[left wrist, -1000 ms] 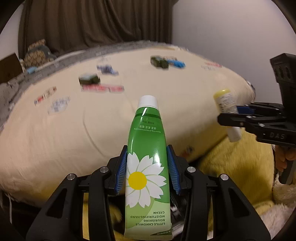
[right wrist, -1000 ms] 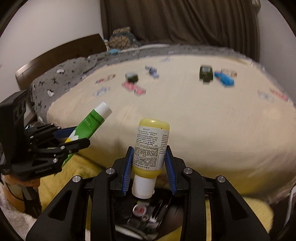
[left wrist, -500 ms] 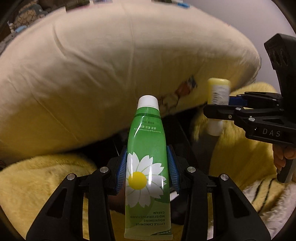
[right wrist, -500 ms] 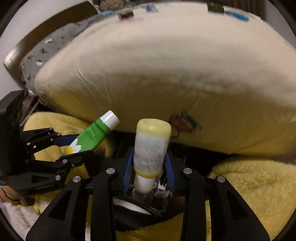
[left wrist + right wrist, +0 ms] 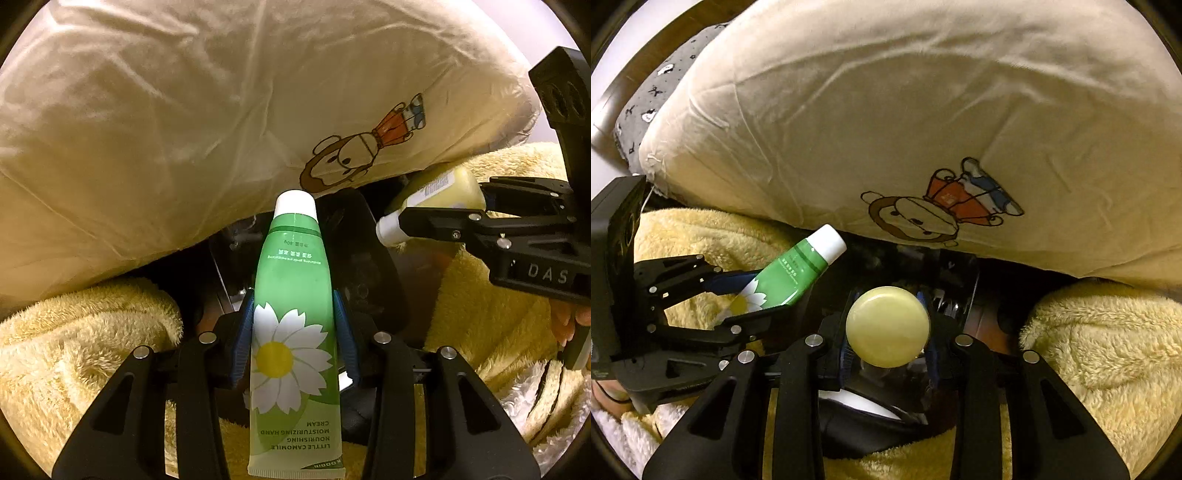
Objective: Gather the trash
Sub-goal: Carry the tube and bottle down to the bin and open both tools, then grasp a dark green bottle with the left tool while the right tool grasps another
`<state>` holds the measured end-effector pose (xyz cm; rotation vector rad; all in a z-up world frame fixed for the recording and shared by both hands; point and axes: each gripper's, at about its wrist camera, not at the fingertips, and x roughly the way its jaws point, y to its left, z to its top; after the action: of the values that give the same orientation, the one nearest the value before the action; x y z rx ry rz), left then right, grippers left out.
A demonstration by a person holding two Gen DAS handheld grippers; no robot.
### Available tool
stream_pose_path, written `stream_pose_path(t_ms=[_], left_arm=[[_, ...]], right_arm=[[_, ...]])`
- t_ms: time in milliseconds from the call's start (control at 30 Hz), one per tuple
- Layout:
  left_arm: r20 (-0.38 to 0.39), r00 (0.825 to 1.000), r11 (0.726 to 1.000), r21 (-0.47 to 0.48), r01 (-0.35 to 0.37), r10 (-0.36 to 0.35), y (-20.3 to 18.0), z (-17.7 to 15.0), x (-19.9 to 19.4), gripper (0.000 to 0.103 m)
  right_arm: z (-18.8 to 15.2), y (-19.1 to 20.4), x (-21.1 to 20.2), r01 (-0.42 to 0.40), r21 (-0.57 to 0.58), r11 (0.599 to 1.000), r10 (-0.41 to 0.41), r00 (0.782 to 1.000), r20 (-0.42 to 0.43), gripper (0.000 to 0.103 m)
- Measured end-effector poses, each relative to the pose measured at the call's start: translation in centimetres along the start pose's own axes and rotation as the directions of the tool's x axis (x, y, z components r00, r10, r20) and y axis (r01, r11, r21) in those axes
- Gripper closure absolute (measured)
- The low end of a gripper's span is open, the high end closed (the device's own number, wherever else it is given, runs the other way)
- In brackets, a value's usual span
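My left gripper [image 5: 293, 339] is shut on a green hand cream tube [image 5: 293, 314] with a white cap and a daisy print, cap pointing forward. It also shows in the right wrist view [image 5: 783, 277], at the left. My right gripper [image 5: 888, 328] is shut on a yellow bottle [image 5: 887, 326], whose round yellow end faces the camera. The left wrist view shows that bottle [image 5: 436, 188] at the right, white cap toward the middle. Both items hang over a dark, black-lined bin opening [image 5: 362, 266], also seen below the bottle [image 5: 956, 273].
A cream duvet [image 5: 184, 110] with a cartoon monkey print [image 5: 923, 218] overhangs the far side of the bin. Fluffy yellow blankets [image 5: 74, 350] lie at the left and right [image 5: 1108, 350]. A grey patterned sheet [image 5: 653, 107] shows at the upper left.
Both grippers have tipped downward and moved closer to the bin under the duvet edge. The yellow bottle has swung so its end now faces the right camera.
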<state>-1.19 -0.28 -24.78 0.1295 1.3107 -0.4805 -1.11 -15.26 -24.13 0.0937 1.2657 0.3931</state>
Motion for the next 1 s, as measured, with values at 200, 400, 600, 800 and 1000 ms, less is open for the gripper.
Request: stream_pose_path(t_ms=[200,400,600,800,1000], left_arm=[[0.002,1.000,1.000,-0.017,-0.007,0.007,0.0,0.3,0.1,0.050],[0.052,0.998,0.998,-0.044,-0.040,0.042,0.5,0.6,-1.6,0.038],[0.144,0.986,0.996,-0.046,-0.081,0.087,0.8,1.5,-5.3,0.029],[0.276,0.952,0.990,-0.068,-0.121,0.135,1.6,3.4,-9.5,0.027],[0.365,0.907,0.978,-0.104,-0.182,0.208,2.9,6.3,-12.6,0.027]], right_arm=[[0.3,-1.2,-0.4,0.007,0.043,0.999,-0.008,1.000,0.019,0.053],[0.7,-2.1,-2.1,0.027,0.059,0.998,-0.032,0.996,0.085,0.031],[1.7,-2.5,-5.7,0.065,0.053,0.996,-0.074,0.979,0.190,0.019],[3.4,-2.1,-9.9,0.135,0.038,0.990,-0.140,0.939,0.314,0.018],[6.6,-3.2,-13.7,0.202,0.049,0.978,-0.203,0.880,0.429,0.018]])
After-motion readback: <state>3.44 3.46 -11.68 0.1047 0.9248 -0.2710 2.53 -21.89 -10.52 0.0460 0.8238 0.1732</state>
